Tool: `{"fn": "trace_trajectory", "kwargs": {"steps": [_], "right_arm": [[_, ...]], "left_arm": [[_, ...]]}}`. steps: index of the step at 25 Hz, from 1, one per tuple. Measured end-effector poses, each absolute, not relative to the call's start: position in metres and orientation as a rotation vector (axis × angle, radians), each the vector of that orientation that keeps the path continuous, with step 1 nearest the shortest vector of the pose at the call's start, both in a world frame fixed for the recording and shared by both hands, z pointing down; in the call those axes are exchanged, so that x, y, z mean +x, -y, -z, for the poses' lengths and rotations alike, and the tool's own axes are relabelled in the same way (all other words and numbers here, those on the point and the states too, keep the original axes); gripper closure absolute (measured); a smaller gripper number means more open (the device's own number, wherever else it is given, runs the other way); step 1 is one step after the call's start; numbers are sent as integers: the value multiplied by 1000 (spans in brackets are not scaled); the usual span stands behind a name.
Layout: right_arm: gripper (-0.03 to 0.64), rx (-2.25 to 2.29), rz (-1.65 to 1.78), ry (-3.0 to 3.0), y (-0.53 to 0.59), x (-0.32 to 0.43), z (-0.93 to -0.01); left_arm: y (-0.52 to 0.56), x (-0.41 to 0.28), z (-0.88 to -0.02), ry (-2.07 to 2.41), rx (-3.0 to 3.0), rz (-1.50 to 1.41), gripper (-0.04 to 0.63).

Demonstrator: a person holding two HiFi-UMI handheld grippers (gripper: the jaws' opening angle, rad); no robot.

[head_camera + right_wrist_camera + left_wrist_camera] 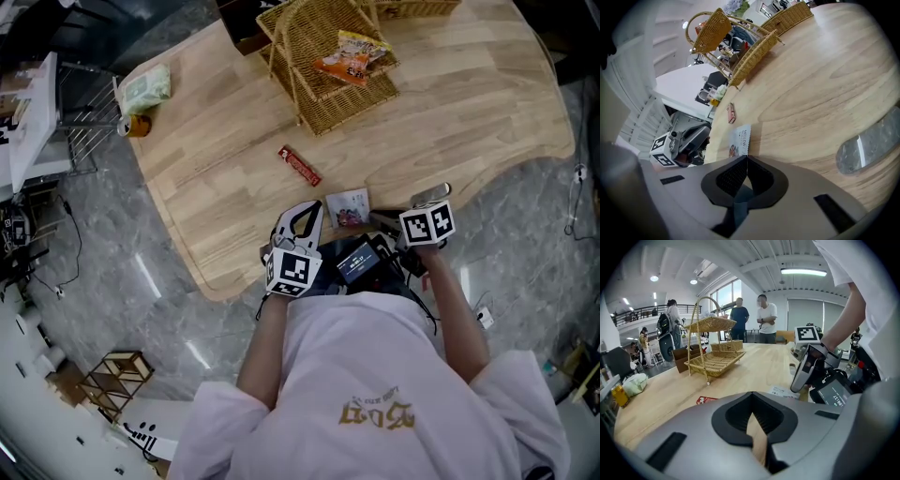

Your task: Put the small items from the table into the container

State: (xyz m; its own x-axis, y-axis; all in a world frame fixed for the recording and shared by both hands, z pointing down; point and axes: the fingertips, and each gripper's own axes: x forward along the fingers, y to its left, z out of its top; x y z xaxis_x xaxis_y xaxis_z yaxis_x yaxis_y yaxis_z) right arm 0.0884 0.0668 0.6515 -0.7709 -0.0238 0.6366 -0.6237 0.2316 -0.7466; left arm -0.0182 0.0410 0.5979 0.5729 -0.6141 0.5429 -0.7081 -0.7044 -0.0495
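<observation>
1. The left claw (751,394) is clenched with nothing in it, at the near edge of the bench (234,187).
2. The right claw (746,158) is also clenched and empty, further right.
3. A small packet (348,207) lies flat between them.
4. A red bar (299,165) lies just beyond it, to the left.
5. The wicker basket (323,117) stands at the far side and holds an orange snack bag (353,56).

Pale short-sleeved T-shirt (375,375) with gold lettering is worn; left gripper (307,211) and right gripper (437,193) are capped with black-and-white marker cubes (291,270).
</observation>
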Motion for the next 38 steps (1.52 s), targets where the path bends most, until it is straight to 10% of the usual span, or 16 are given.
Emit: {"fn": "trace_trajectory", "kwargs": {"steps": [38], "right_arm": [[598, 578, -1604, 2298, -44, 82, -552]], "left_arm": [[-20, -29, -540, 1278, 2652, -650, 603]]}}
